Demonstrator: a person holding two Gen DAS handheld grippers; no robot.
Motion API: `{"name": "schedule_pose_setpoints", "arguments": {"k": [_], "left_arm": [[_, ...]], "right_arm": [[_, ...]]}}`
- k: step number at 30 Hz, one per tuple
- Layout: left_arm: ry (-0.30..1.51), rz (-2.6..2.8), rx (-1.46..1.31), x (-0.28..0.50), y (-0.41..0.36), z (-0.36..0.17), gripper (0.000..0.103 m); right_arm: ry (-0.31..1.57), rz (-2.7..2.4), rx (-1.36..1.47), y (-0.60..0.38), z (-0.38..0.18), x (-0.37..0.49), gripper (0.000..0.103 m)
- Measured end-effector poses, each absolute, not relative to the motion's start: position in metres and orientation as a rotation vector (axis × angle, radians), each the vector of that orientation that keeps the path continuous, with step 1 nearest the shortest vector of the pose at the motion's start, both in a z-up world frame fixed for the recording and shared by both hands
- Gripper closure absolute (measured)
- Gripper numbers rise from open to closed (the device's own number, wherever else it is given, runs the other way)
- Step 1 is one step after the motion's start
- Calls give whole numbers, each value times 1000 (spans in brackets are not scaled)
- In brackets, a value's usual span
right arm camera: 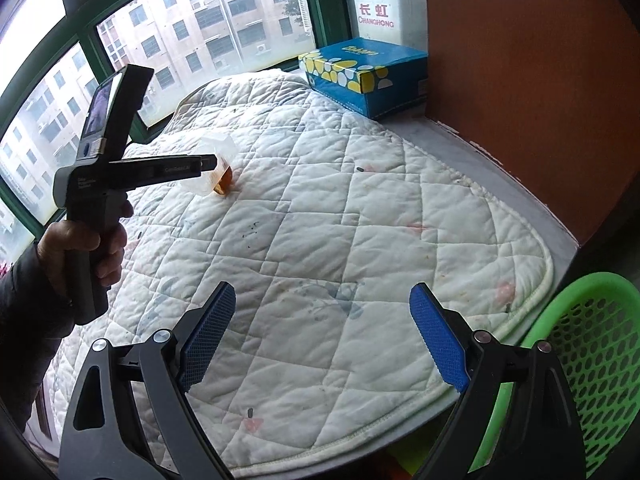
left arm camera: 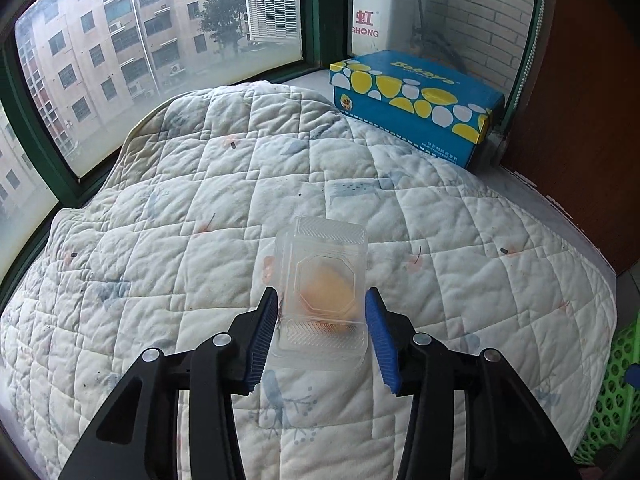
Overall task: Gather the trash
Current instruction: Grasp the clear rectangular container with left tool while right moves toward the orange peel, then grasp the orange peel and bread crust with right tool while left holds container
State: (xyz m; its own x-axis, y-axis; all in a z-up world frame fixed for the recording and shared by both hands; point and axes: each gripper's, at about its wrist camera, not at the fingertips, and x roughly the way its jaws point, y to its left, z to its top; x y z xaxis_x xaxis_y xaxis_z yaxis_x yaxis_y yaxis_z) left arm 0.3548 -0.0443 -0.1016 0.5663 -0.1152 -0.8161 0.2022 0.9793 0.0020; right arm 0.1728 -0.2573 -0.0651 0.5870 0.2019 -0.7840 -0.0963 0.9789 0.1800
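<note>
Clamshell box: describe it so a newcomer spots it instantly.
On the white quilt by the window, look between the left gripper's blue pads. The clamshell box is small, clear plastic, with something orange-brown inside. The only other box, the blue tissue box at the quilt's far corner, is opaque cardboard.

We record a white quilted fabric mat with faded pastel prints (left arm camera: 224, 208) spread over the sill surface, rounded at its edges. At its far corner stands a blue cardboard box with yellow and white spots (left arm camera: 416, 100), beside a brown wooden panel (right arm camera: 532, 60). Green-framed windows (left arm camera: 36, 128) face pale apartment blocks (left arm camera: 100, 40). A white carton bearing red "CHANGHONG" lettering (right arm camera: 374, 4) stands behind the box.
</note>
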Motion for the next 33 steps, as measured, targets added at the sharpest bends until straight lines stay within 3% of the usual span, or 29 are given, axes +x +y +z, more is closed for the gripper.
{"name": "schedule_pose_setpoints", "arguments": {"k": [15, 33], "left_arm": [[906, -110, 7, 332, 39, -66, 59], [927, -74, -21, 334, 81, -85, 59]], "right_arm": [[976, 309, 49, -178, -88, 264, 16], [1041, 273, -62, -117, -137, 362, 44]]}}
